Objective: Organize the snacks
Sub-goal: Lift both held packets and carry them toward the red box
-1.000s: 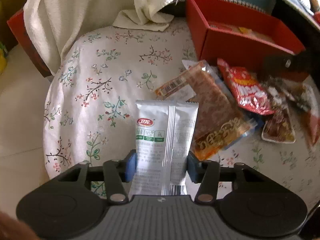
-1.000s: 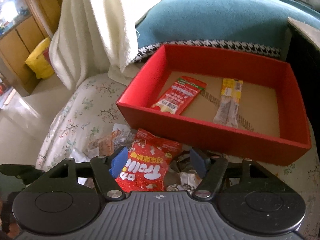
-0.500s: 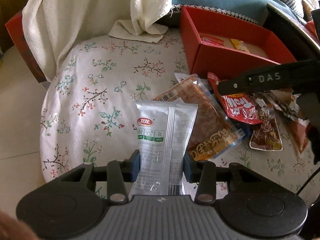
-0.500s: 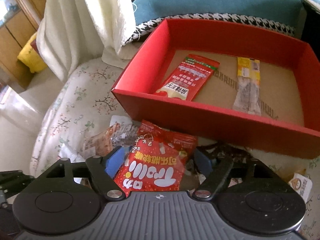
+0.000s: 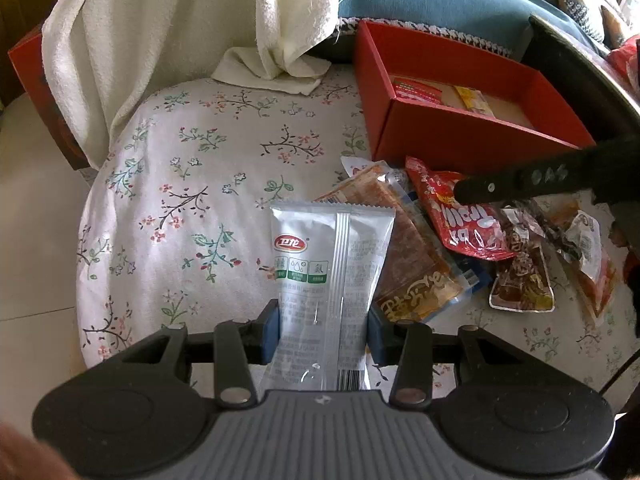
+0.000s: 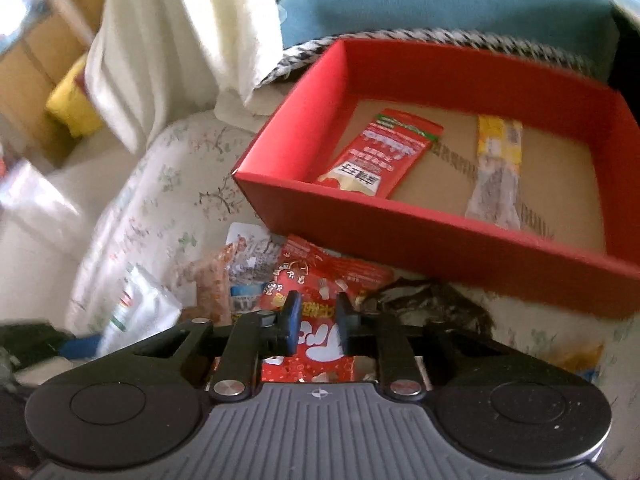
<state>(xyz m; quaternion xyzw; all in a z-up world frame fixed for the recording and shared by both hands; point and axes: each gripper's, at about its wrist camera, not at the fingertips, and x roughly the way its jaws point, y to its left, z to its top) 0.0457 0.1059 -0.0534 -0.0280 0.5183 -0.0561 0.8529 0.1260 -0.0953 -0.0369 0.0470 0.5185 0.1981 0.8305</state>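
My left gripper (image 5: 322, 330) is shut on a silver-white snack packet (image 5: 328, 268) and holds it upright above the floral tablecloth. My right gripper (image 6: 318, 326) has closed on the red Trolli bag (image 6: 320, 320), which lies in the snack pile (image 5: 480, 248) in front of the red box (image 6: 440, 236). The box (image 5: 460, 136) holds a red packet (image 6: 380, 152) and a yellow-topped stick packet (image 6: 496, 168). The right gripper's arm (image 5: 540, 180) crosses the pile in the left wrist view.
A brown spicy-strip packet (image 5: 412, 256) and several dark snack packets (image 5: 524, 280) lie on the floral cloth (image 5: 200, 200). A white towel (image 5: 180, 32) hangs at the back left. A teal cushion (image 6: 440, 0) sits behind the box.
My right gripper's fingers have closed from wide open onto the red Trolli bag. My left gripper has kept hold of the silver packet and lifted back slightly.
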